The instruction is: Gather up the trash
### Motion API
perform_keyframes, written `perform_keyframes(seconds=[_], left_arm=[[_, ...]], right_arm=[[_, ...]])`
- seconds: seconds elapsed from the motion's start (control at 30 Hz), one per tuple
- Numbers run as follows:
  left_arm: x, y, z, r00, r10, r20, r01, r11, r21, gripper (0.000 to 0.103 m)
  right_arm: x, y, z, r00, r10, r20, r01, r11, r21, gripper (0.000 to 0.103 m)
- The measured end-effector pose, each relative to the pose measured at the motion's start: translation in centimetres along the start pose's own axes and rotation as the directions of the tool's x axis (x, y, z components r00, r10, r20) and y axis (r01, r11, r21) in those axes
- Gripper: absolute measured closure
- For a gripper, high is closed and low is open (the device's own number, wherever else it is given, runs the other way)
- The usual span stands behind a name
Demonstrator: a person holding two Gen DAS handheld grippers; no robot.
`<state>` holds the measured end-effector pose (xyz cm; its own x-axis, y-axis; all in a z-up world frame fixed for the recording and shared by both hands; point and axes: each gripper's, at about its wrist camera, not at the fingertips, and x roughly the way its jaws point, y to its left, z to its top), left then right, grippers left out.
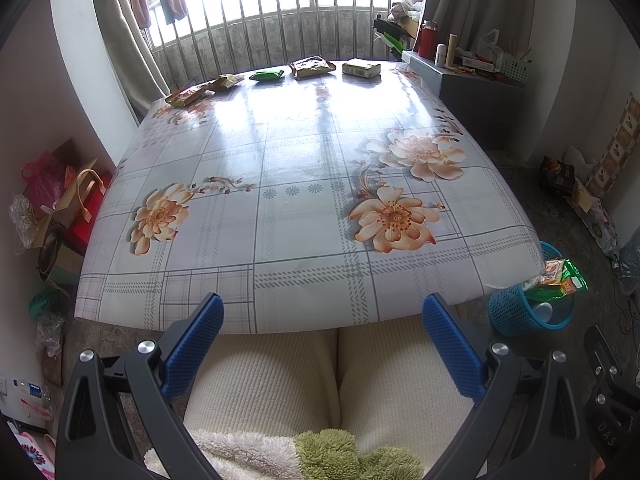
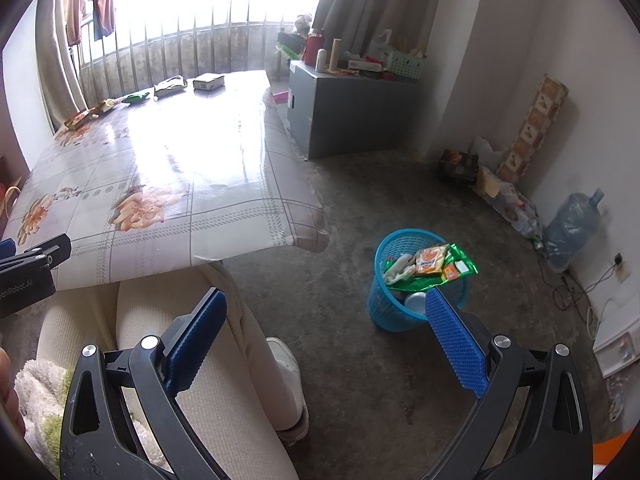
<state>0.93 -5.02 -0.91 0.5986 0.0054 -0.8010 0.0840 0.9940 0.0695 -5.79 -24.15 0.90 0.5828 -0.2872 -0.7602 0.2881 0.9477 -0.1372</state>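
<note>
While both grippers hang low over the seated person's ribbed cream trousers [image 1: 280,372], the left gripper [image 1: 322,344] faces the desk [image 1: 304,220] with jaws spread and empty, and the right gripper [image 2: 326,344] tilts toward the concrete floor [image 2: 360,380], jaws likewise spread. Beyond the left jaws, five crinkly wrappers [image 1: 312,67] line the glossy floral cloth's far edge. Just ahead of the right jaws stands a blue mesh basket [image 2: 384,304] holding packets.

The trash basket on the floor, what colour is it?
Blue mesh basket, clearest in the right wrist view.
</note>
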Motion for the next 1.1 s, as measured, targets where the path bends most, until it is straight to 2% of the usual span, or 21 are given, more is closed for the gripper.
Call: perform_keyframes(seconds=[1.1], left_arm=[[-0.04, 0.24, -0.34, 1.000, 0.000, -0.003, 0.000, 1.000, 0.000, 0.006]], right_arm=[[0.06, -0.74, -0.25, 1.000, 0.011, -0.009, -0.011, 1.000, 0.007, 0.008]])
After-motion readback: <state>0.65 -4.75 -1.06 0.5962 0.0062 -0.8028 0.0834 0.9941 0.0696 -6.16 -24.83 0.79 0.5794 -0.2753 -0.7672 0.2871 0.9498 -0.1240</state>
